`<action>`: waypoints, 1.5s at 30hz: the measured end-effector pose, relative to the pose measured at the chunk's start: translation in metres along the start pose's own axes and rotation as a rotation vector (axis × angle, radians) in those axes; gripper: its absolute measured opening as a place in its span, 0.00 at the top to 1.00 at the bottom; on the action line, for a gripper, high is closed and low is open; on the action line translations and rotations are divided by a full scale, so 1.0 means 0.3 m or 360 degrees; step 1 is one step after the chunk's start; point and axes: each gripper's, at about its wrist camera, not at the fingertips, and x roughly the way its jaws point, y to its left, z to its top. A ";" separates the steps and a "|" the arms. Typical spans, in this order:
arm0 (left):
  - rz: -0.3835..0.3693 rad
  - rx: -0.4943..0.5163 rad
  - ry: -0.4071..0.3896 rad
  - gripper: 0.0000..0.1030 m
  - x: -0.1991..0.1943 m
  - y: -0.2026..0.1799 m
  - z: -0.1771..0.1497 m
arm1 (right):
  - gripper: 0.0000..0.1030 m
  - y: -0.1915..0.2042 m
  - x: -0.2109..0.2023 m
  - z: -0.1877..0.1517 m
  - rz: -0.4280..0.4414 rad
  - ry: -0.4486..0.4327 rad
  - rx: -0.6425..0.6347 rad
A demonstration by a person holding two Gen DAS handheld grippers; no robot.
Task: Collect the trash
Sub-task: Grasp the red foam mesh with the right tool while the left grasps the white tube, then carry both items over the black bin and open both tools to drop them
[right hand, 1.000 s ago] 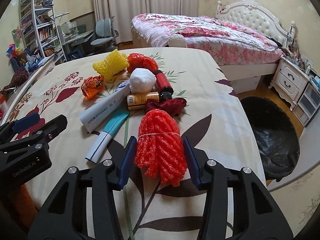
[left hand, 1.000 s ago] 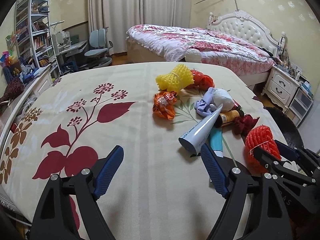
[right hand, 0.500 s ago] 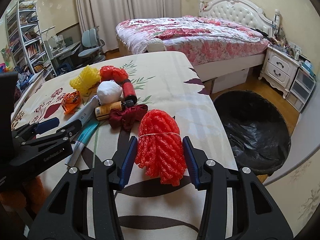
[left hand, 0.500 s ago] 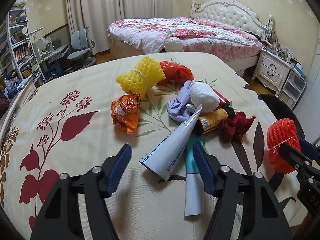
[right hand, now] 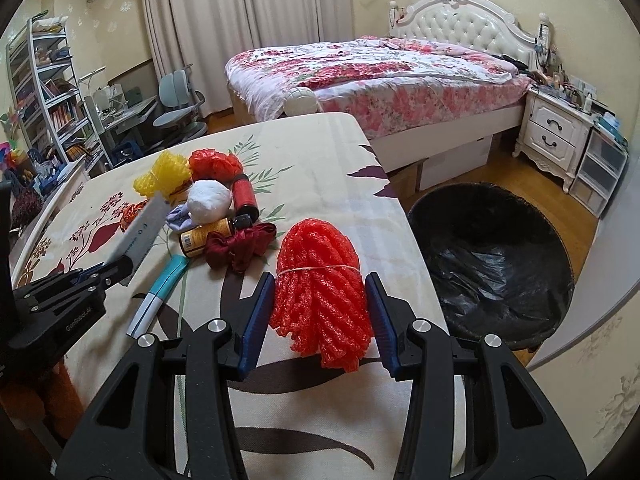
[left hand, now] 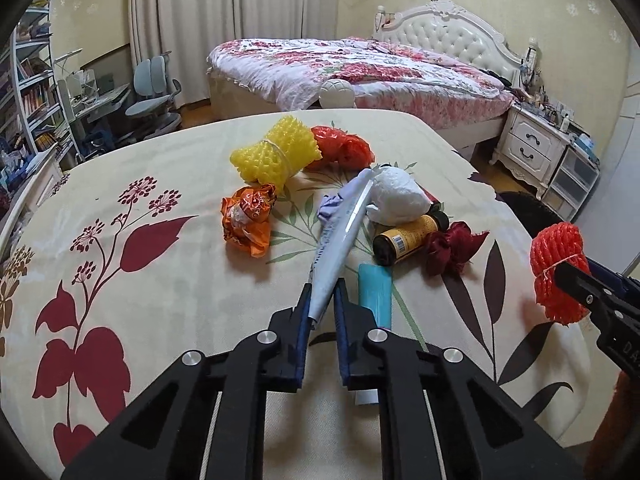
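My left gripper [left hand: 322, 300] is shut on the flat end of a pale grey tube [left hand: 340, 236] and holds it tilted up over the table; it also shows in the right wrist view [right hand: 138, 236]. My right gripper [right hand: 318, 308] is shut on a red foam net bundle [right hand: 320, 292], held above the table's right edge; the bundle shows in the left wrist view [left hand: 556, 272] too. A black-lined trash bin [right hand: 492, 264] stands on the floor to the right of the table.
On the floral tablecloth [left hand: 160, 280] lie a yellow foam net [left hand: 274, 156], an orange wrapper [left hand: 248, 220], a red bag [left hand: 340, 148], a white wad [left hand: 396, 196], a yellow-labelled bottle [left hand: 404, 236], a dark red cloth [left hand: 452, 246] and a teal tube [left hand: 374, 296]. A bed [right hand: 380, 64] stands behind.
My left gripper has closed on the grey tube and lifted its end. My right gripper has carried the red net further right toward the bin.
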 end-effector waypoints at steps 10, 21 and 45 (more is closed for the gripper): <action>-0.0093 0.0007 -0.0156 0.91 -0.116 -0.091 0.060 | 0.56 -0.114 -0.036 0.042 -0.0145 -0.0102 0.0031; -0.0305 0.0169 -0.0164 0.91 -0.014 -0.392 0.147 | 0.56 -0.321 0.011 0.098 -0.0359 -0.0152 0.0112; -0.0356 0.0460 -0.0010 0.90 0.304 -0.822 0.240 | 0.56 -0.626 0.173 0.131 -0.0527 -0.0083 0.0320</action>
